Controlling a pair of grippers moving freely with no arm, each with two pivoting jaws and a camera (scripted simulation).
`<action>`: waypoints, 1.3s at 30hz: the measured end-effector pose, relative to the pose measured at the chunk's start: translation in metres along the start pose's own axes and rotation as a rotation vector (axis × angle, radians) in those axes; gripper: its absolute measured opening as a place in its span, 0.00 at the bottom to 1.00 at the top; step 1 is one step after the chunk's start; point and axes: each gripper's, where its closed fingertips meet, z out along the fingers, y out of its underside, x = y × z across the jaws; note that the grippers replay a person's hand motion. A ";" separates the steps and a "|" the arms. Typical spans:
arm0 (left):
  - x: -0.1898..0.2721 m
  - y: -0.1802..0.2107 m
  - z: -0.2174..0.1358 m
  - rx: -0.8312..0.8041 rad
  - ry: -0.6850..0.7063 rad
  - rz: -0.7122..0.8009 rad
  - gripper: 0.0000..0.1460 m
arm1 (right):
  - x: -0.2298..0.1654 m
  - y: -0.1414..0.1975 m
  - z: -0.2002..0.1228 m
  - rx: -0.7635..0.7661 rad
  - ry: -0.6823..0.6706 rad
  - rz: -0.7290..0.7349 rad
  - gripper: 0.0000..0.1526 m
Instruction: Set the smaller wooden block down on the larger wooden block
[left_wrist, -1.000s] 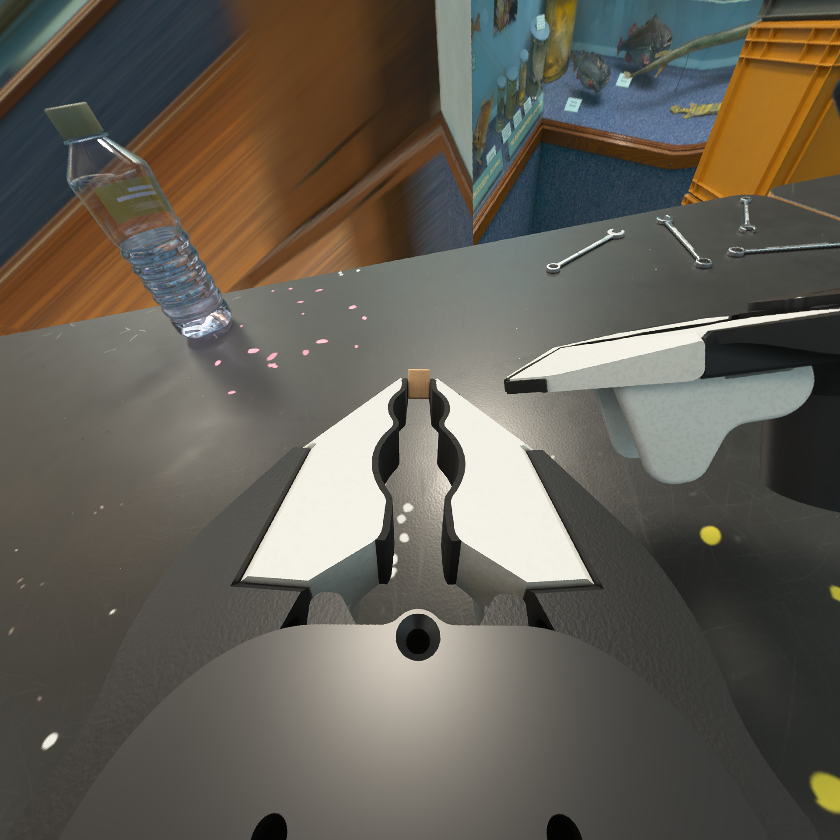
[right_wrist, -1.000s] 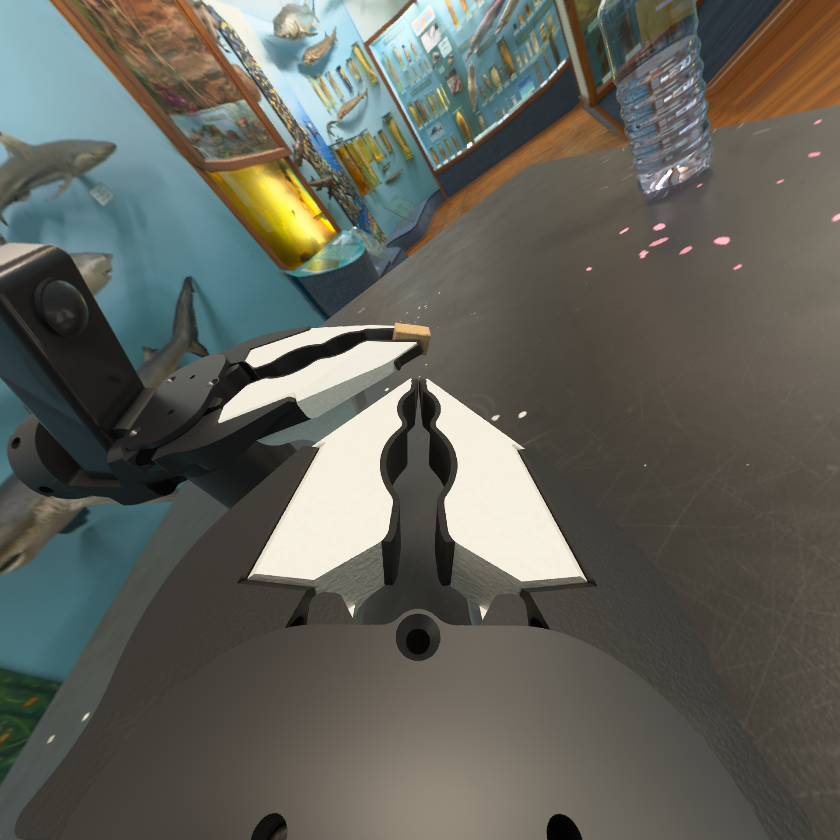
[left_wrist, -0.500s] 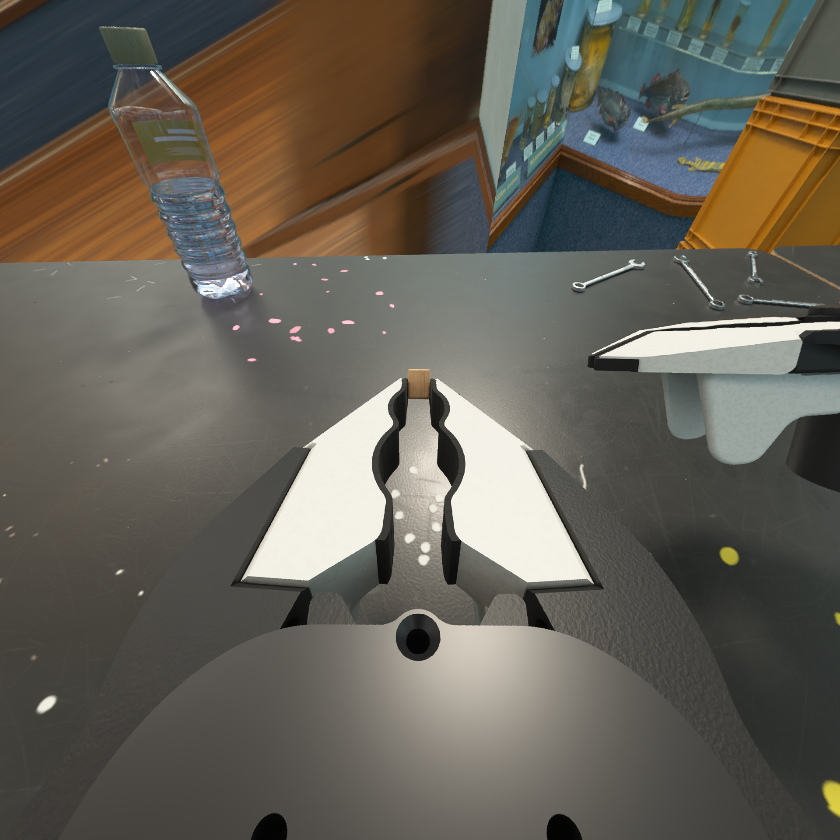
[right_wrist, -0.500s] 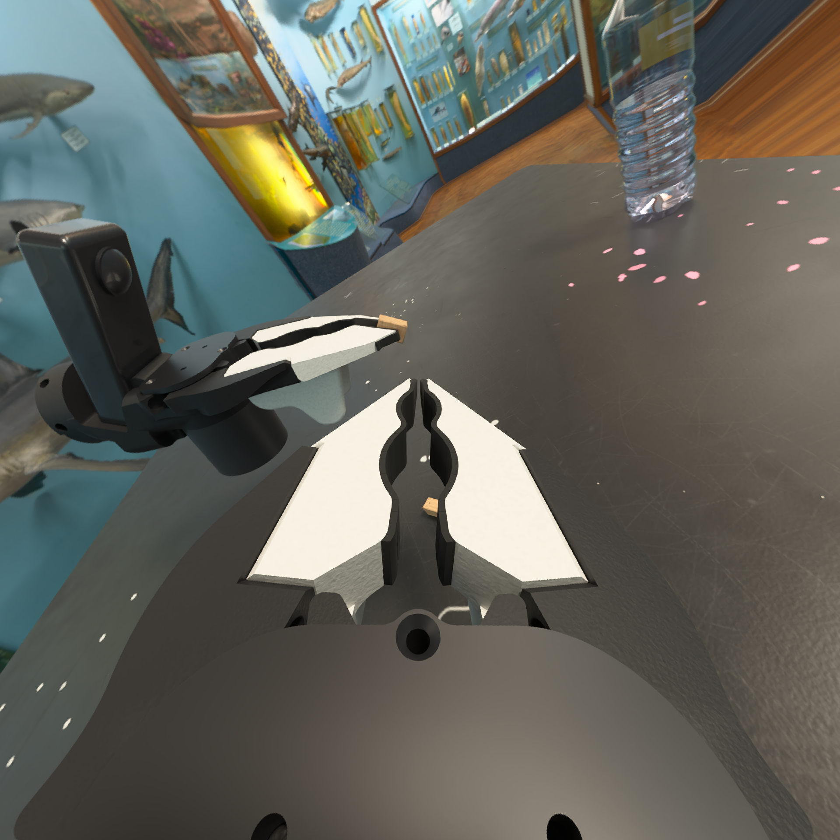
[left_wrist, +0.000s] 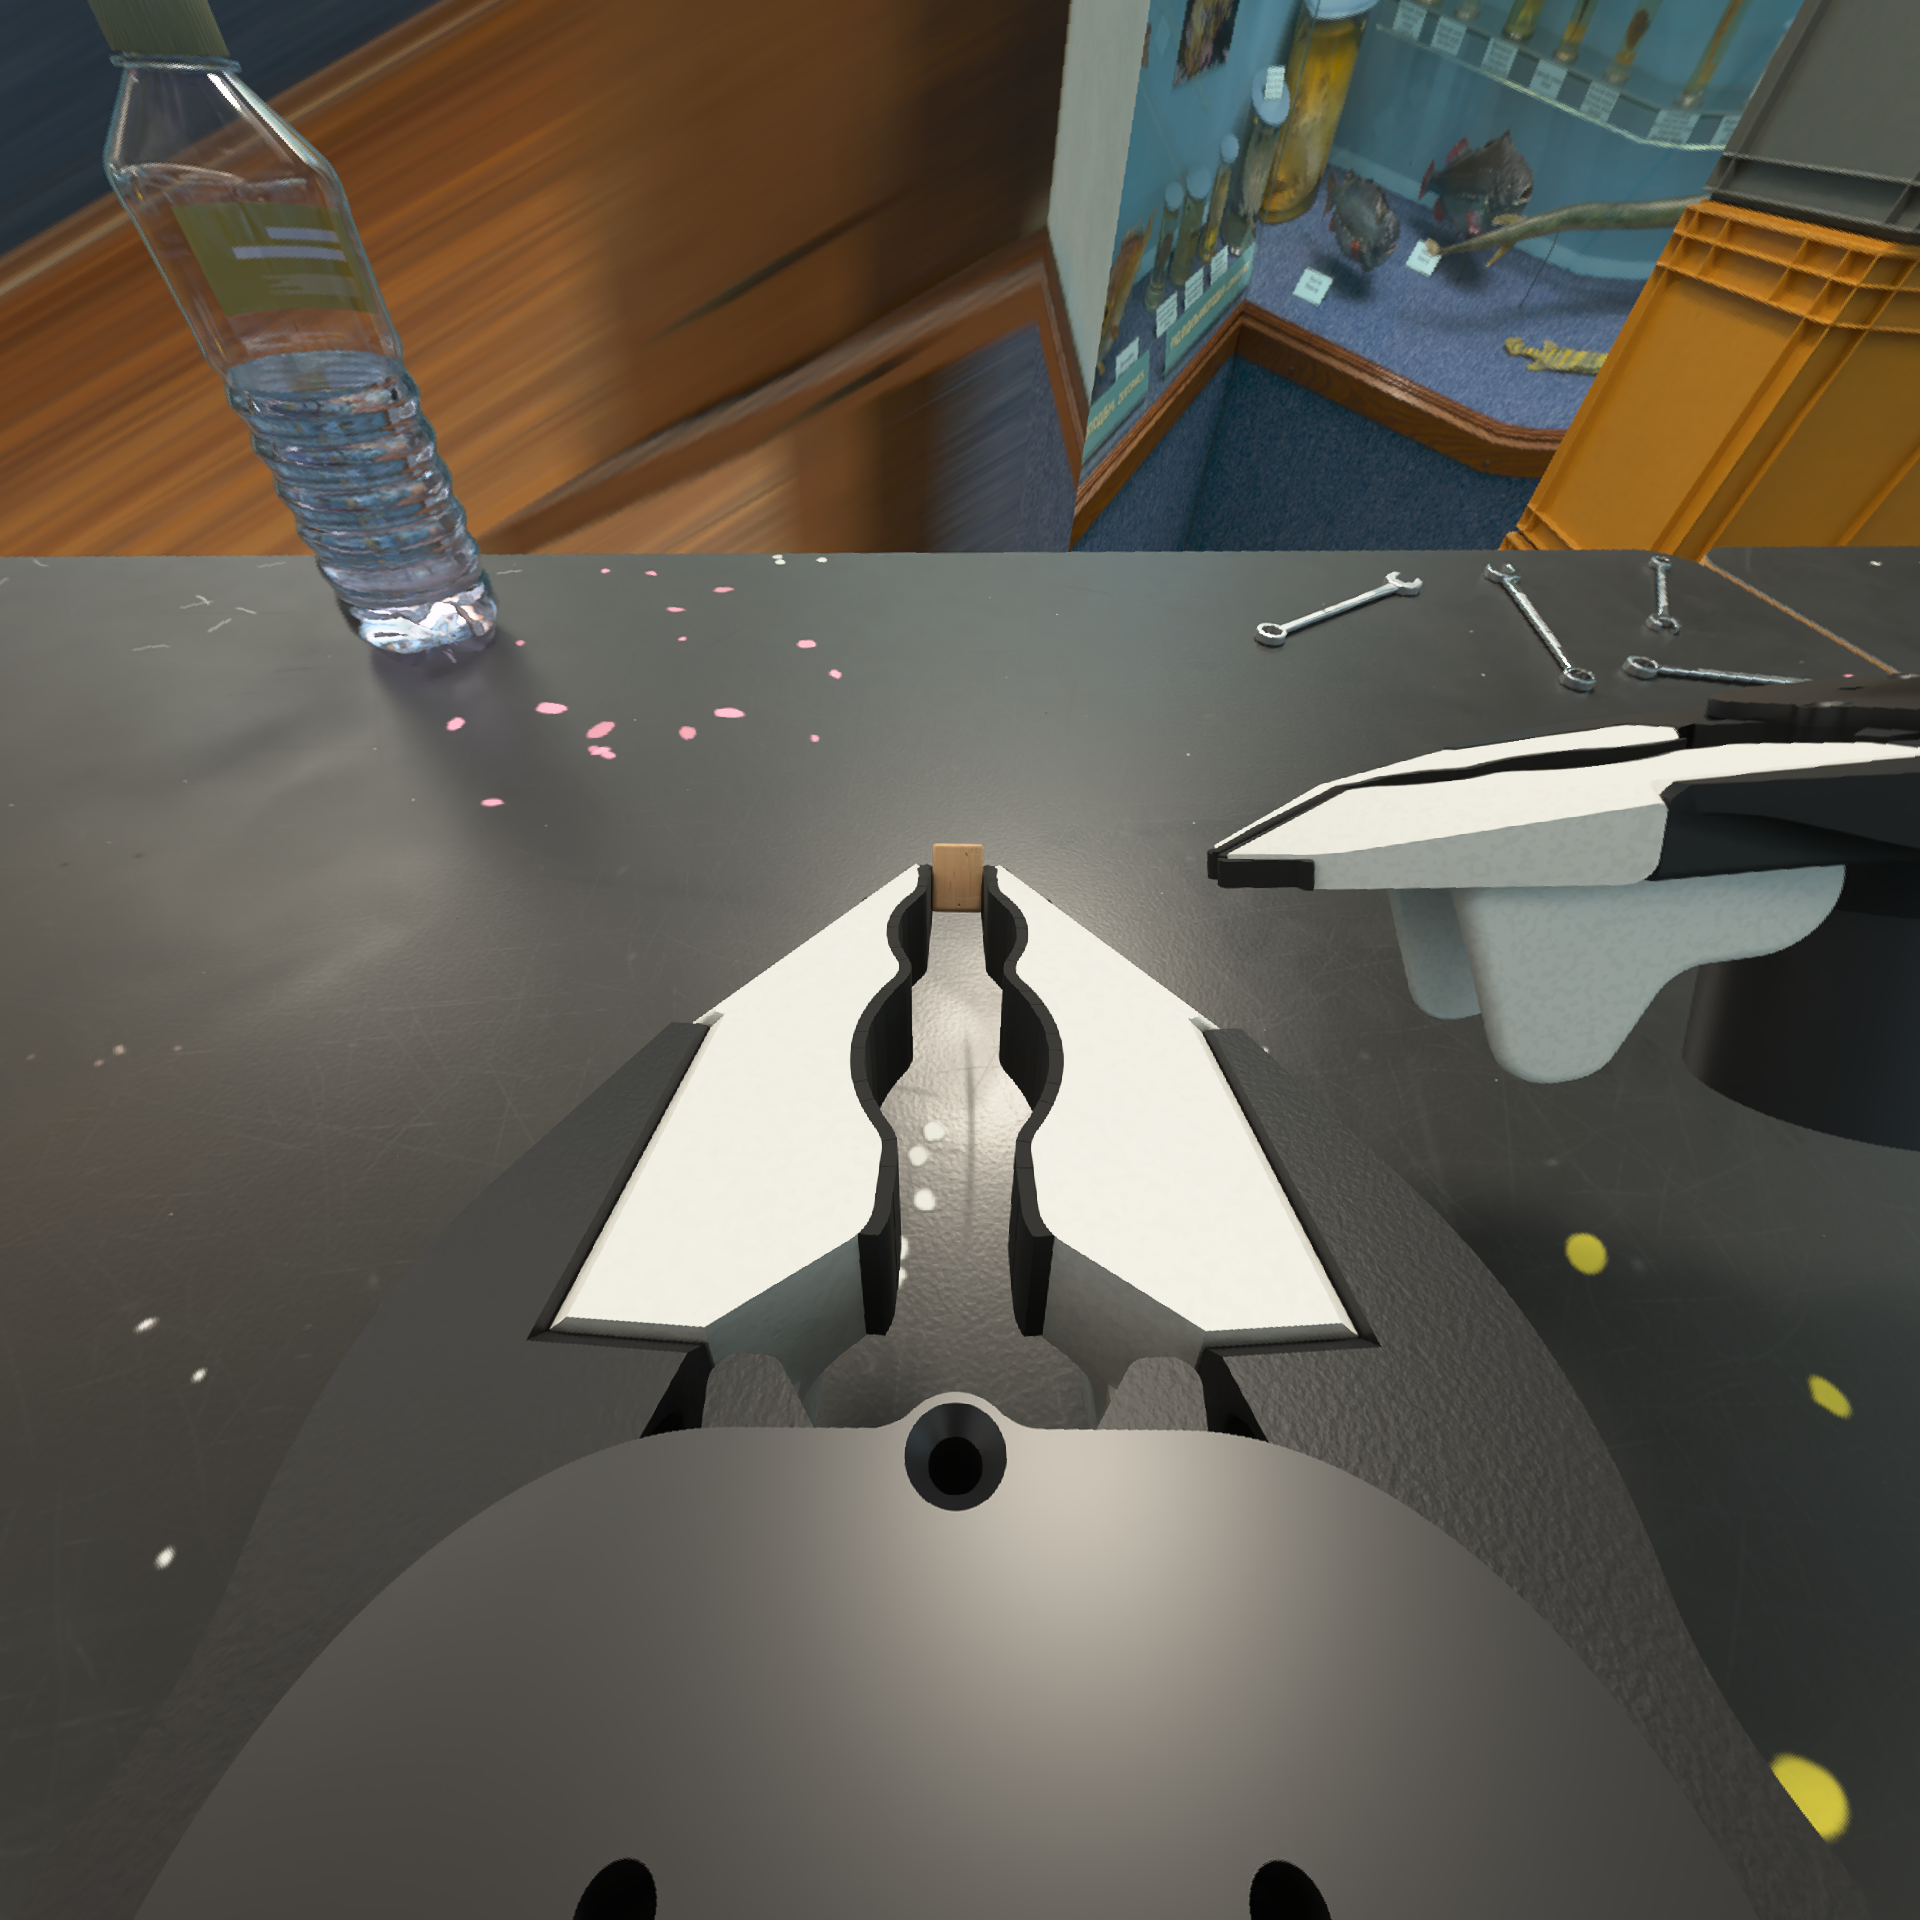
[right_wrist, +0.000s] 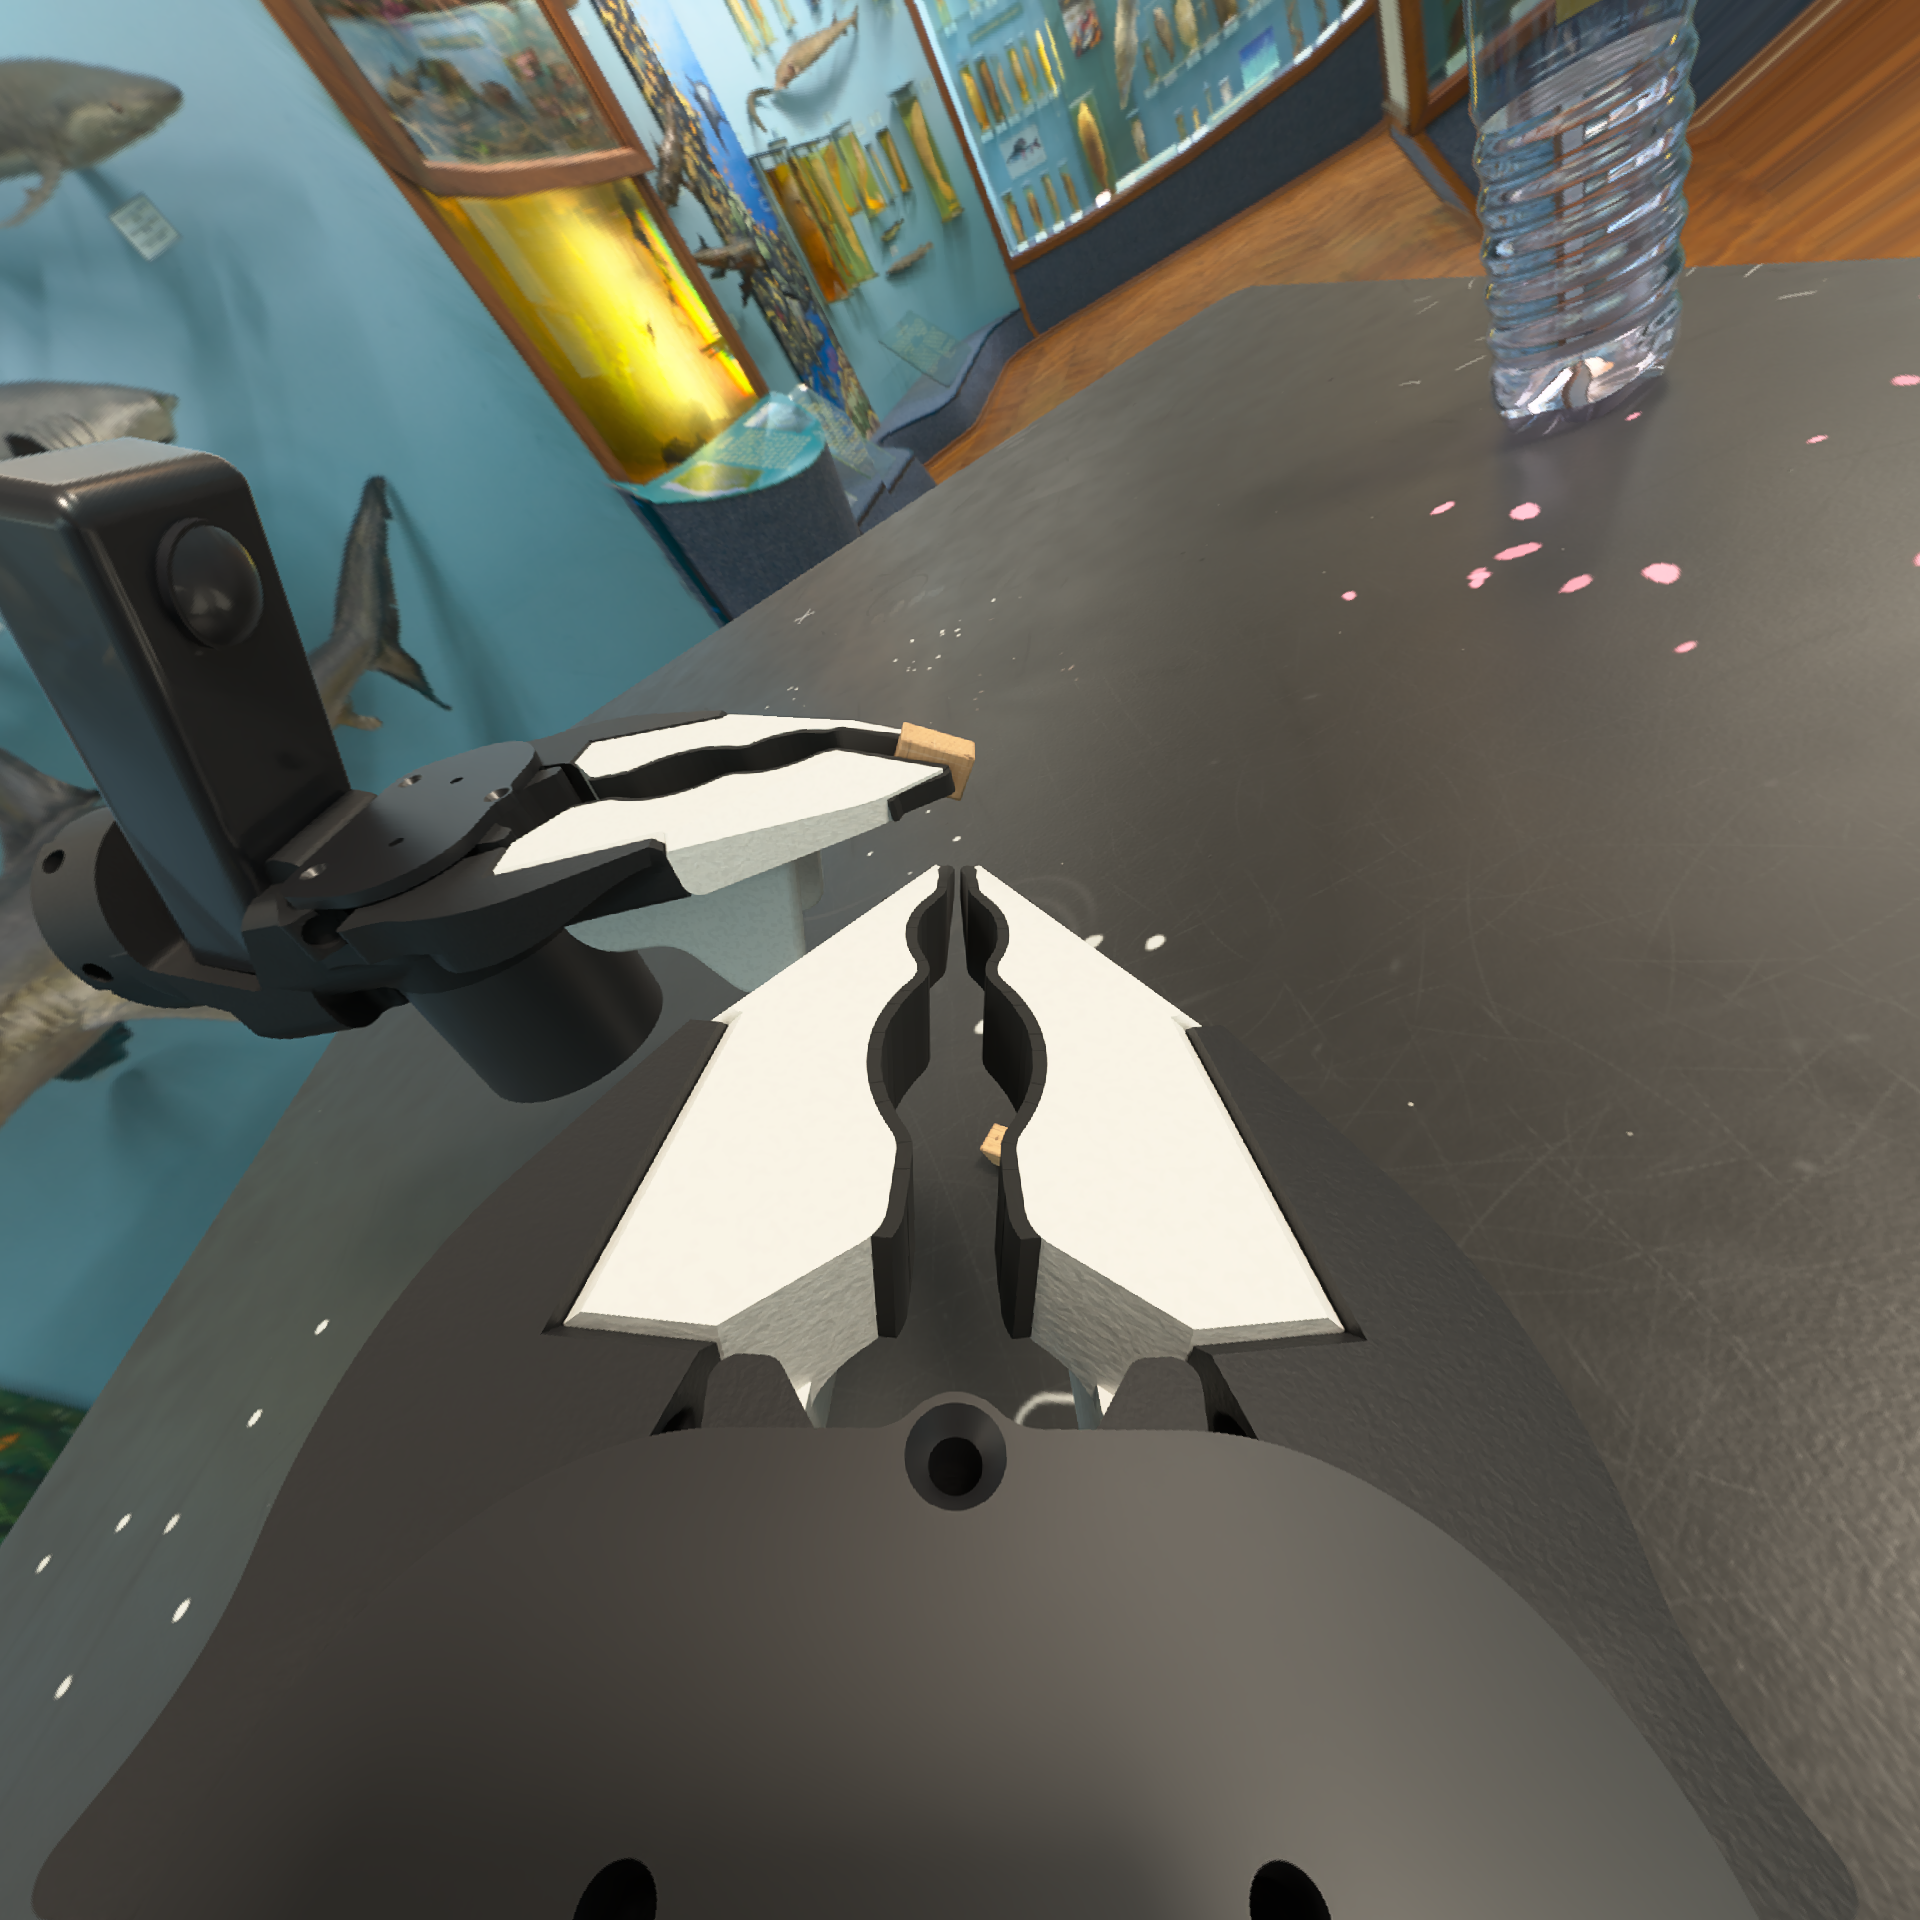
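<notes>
Two grippers hover above a dark grey desk (left_wrist: 312, 1039), the largest surface in both views, flecked with pink, white and yellow paint spots. Left gripper (left_wrist: 957, 896) grasps a wooden block (left_wrist: 957, 878) at its fingertips, lifted clear of the desk; seen from the right wrist view, this gripper (right_wrist: 930, 774) sits to the left of and slightly beyond the right gripper, the tan block (right_wrist: 938, 753) protruding past its tips. Right gripper (right_wrist: 956, 878) is clenched with nothing between its tips, which are almost touching. A clear water bottle (left_wrist: 301, 353) stands upright near the desk's far edge, well apart from the held block. Four wrenches (left_wrist: 1335, 610) lie on the desk to the right of the bottle, beyond the right gripper (left_wrist: 1262, 864). Smallest is a second wooden block (right_wrist: 994, 1142) lying on the desk below the right gripper, glimpsed through the gap between its fingers; which block is larger cannot be told.
</notes>
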 end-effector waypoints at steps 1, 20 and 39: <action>0.000 0.000 0.000 0.000 0.003 -0.005 0.06 | 0.000 0.001 0.000 -0.001 0.005 -0.003 0.01; 0.004 0.002 0.001 -0.024 -0.011 0.051 0.06 | 0.002 0.006 0.001 -0.057 0.054 -0.171 0.01; 0.009 0.010 0.002 -0.083 -0.009 0.217 0.06 | 0.007 0.014 0.002 -0.066 -0.012 -0.092 0.01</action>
